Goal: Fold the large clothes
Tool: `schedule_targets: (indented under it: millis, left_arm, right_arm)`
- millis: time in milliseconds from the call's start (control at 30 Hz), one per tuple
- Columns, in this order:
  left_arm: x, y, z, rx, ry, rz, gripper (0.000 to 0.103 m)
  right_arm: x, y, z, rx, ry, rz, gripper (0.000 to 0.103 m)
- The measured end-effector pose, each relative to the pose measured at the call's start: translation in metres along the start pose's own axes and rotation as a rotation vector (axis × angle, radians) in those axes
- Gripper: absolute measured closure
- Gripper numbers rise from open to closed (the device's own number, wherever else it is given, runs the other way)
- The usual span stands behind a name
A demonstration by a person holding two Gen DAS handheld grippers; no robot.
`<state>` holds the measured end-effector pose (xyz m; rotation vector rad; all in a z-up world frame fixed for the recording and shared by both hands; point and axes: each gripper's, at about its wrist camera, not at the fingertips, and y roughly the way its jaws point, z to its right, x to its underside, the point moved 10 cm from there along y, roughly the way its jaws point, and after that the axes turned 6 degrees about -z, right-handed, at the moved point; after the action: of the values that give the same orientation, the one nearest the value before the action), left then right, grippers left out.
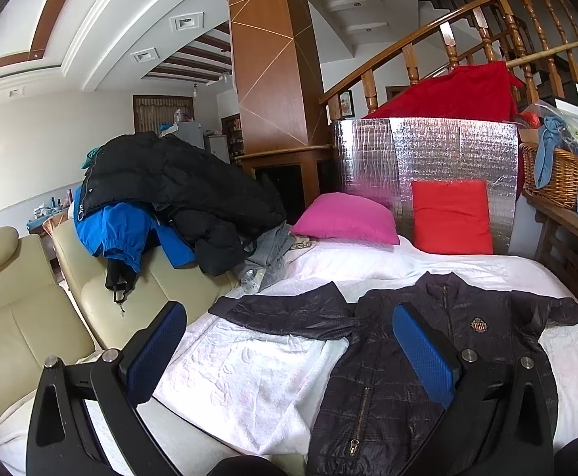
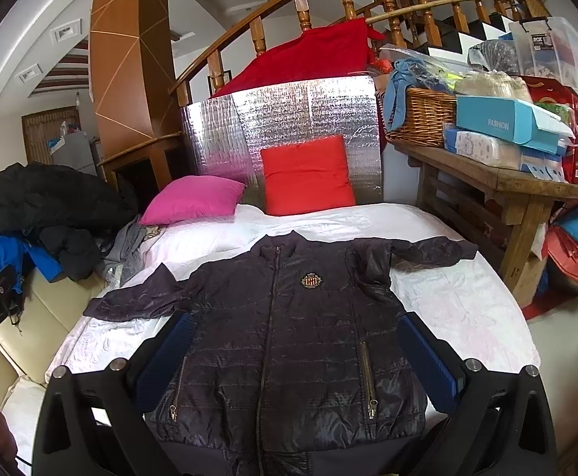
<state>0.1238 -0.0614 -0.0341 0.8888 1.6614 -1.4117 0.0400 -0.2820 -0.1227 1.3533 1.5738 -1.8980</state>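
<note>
left gripper wide, empty | right gripper wide, empty | dark jacket flat on white bed cover, under and ahead of both | hem cut off by frame edge, far cuffs creased, indistinct

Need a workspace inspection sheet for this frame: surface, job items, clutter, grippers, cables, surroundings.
Surface: bed with white cover, mostly bare around the garment.
Job's things: dark jacket laid flat, front up, zipped, sleeves spread.
Clutter: pink pillow and red pillow at the head; coat pile on the cream sofa.
Grippers: left gripper open, empty; right gripper open, above the jacket.
Cables: nothing seen.
Surroundings: wooden table with wicker basket and boxes; staircase behind.
</note>
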Motion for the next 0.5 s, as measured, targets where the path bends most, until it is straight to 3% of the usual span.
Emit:
schedule_targets:
  millis: [333,400,500]
  left_arm:
    - [0.017,0.044,0.032,0.054,0.025,-0.086,0.000]
    - [0.025,0.071,0.048,0.110,0.025,-0.149,0.000]
    - [0.052,0.128,0.085,0.215,0.039,-0.311,0.000]
  right_arm:
    - [-0.009,0.041,0.036,0.060,0.033,-0.024,0.000]
    - [-0.014,0.062,0.055,0.064,0.056,-0.047,0.000]
    - [-0.020,0.099,0.093,0.039,0.150,-0.091,0.000]
